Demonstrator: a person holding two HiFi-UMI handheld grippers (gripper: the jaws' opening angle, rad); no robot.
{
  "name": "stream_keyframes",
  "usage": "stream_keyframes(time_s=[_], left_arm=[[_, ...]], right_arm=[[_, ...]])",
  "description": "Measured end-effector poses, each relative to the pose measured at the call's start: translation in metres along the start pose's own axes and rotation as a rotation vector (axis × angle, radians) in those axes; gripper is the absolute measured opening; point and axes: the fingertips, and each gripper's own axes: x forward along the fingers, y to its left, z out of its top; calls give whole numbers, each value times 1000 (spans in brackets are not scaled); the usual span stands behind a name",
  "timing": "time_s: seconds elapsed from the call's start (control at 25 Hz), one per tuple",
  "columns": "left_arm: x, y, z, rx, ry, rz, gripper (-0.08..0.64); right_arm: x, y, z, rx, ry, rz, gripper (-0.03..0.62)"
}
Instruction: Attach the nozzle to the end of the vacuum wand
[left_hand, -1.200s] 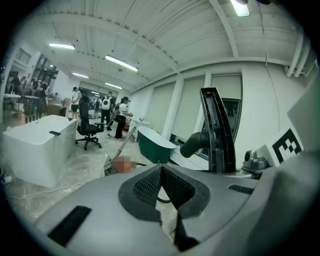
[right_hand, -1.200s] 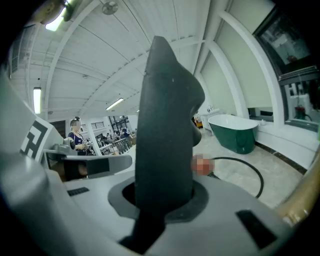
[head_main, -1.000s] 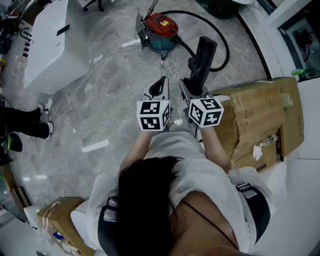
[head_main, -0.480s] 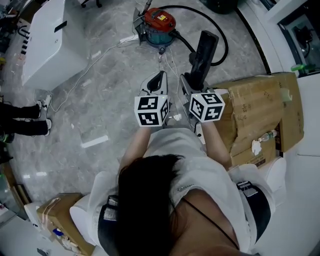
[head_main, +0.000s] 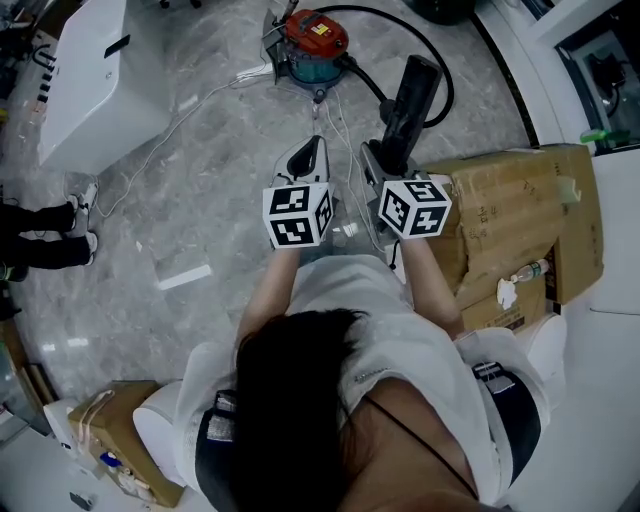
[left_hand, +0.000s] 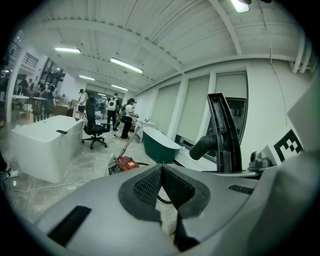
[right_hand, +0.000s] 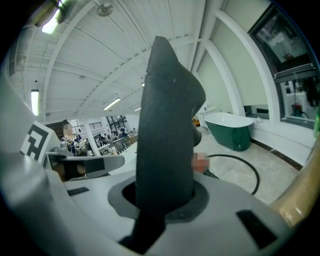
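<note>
In the head view my right gripper (head_main: 386, 160) is shut on the lower end of a long black nozzle (head_main: 408, 100), which points away over the floor. The right gripper view shows the nozzle (right_hand: 167, 125) standing up between the jaws. My left gripper (head_main: 310, 152) is beside it on the left, shut on nothing, its pads (left_hand: 150, 185) meeting. A red vacuum cleaner (head_main: 318, 38) sits on the floor ahead, its black hose (head_main: 440, 60) looping to the right. In the left gripper view a metal wand (left_hand: 127, 145) leans up from the vacuum (left_hand: 126, 164).
Cardboard boxes (head_main: 520, 220) stand close on the right. A white bathtub (head_main: 90, 80) is at the far left, with white cables (head_main: 190, 120) across the marble floor. A person's shoes (head_main: 85, 215) show at the left edge. A green tub (left_hand: 160, 145) stands beyond the vacuum.
My right gripper has edged a little forward with the nozzle towards the vacuum. The left gripper has stayed about where it was. Neither grip has changed.
</note>
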Motion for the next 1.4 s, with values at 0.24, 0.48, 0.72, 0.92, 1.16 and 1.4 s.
stream_keyframes(time_s=[0.24, 0.48, 0.72, 0.92, 1.16, 1.4], left_arm=[[18, 8, 2, 15, 14, -5, 2], [50, 21, 11, 24, 23, -11, 2], [90, 48, 22, -1, 39, -11, 2], [128, 71, 48, 7, 42, -14, 2], [166, 90, 77, 53, 33, -24, 2], [192, 106, 88, 70, 50, -44, 3]], right_arm=[[13, -8, 2, 14, 4, -13, 69], [38, -25, 18, 8, -3, -32, 69], [81, -40, 38, 0, 9, -39, 69], [124, -43, 64, 1, 5, -25, 69], [161, -48, 93, 4, -14, -10, 69], [187, -57, 108, 25, -25, -35, 69]])
